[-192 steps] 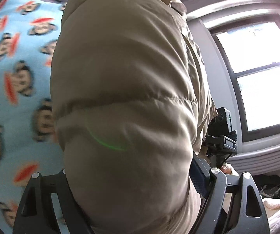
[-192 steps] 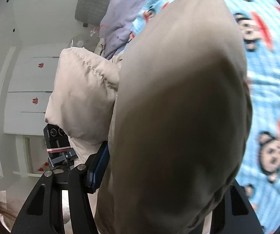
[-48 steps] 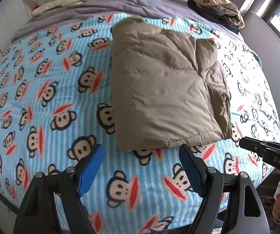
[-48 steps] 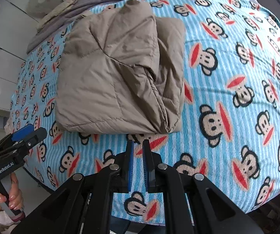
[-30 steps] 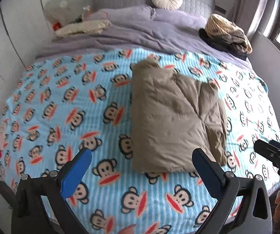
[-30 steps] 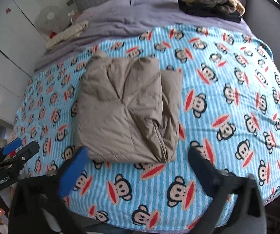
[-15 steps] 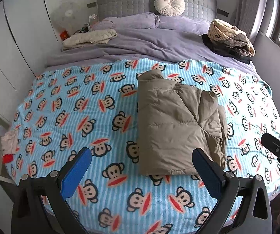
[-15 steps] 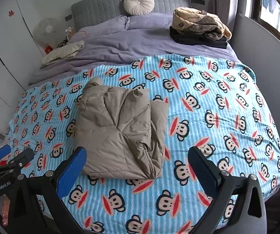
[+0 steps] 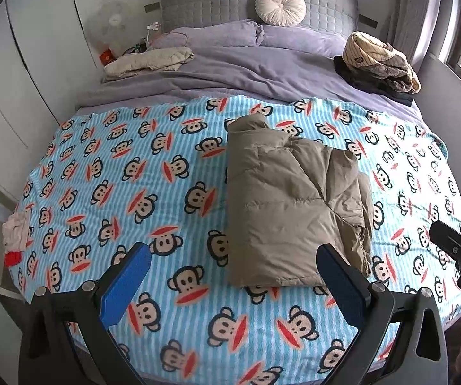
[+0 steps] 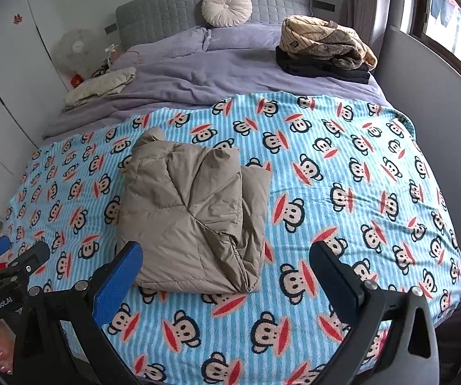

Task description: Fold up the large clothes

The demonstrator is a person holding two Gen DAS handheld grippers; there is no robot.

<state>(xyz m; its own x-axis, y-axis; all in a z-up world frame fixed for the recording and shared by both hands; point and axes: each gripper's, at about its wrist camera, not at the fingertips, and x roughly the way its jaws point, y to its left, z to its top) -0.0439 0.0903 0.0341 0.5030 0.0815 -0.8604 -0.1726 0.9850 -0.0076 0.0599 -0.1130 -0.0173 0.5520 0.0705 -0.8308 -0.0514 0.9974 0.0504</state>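
Bedroom, bed [image 9: 429, 134] filling both views. Near half covered by blanket [image 9: 127, 173]: fleece, light blue stripes, monkey-face print, draped over near edge and both sides. Far half under duvet [image 9: 230, 70], lilac, soft, rumpled. Grey quilted headboard [image 9: 217, 3] at far end, round cream cushion [image 9: 280, 5] propped against it.

Jacket [image 9: 288, 205] folded into thick rectangular bundle, beige, puffy, stitched in panels. Lies on blanket, right of centre in left wrist view, left of centre in right wrist view [image 10: 192, 211]. Long axis runs near to far; looser layered edge on right side, smooth fold on left. Near end close to bed's near edge. Broad bare blanket left and right of bundle, narrower strip beyond it up to duvet.

Left gripper [image 9: 233, 276] spread wide, nothing held, blue pads [image 9: 124, 285], black frame; hovers off near edge of bed. Right gripper [image 10: 227, 276] likewise spread wide and empty, just beside. Neither touches jacket.

Far left on duvet: cream garment [image 9: 147, 62], crumpled. Far right: pile [image 10: 323, 51] of clothes, tan striped over black. White wardrobe [image 9: 21, 64] tight along left side, fan [image 9: 113, 22] in far left corner. Grey wall [image 10: 439, 128] close on right, window [image 10: 455, 9] above.
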